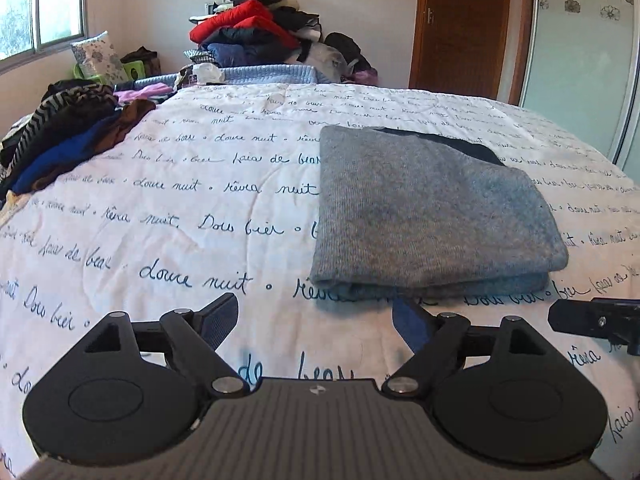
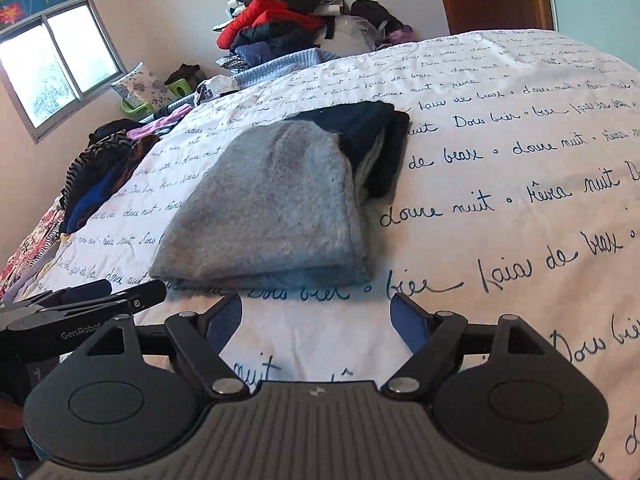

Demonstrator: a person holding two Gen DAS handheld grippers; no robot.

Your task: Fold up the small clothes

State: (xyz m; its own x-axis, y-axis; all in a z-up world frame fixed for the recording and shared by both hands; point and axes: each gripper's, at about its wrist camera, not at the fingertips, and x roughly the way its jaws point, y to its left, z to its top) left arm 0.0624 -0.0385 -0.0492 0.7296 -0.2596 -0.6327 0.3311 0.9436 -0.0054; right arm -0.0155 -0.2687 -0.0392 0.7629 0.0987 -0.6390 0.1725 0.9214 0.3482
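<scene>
A grey knit garment (image 1: 428,208) lies folded into a thick rectangle on the white bedspread (image 1: 192,208), with a dark part showing at its far end. In the right wrist view the grey garment (image 2: 272,208) shows a navy and black part (image 2: 376,136) at its far end. My left gripper (image 1: 316,312) is open and empty, just in front of the fold's near edge. My right gripper (image 2: 316,312) is open and empty, also just short of the near edge. The right gripper's fingers (image 1: 592,320) show at the left view's right edge; the left gripper's fingers (image 2: 92,300) show at the right view's left.
A pile of unfolded clothes (image 1: 68,132) lies on the bed's left side. A tall heap of clothes (image 1: 256,28) stands beyond the bed's far end, by a blue quilted edge (image 1: 272,74). A wooden door (image 1: 460,24) and a window (image 1: 36,4) are behind.
</scene>
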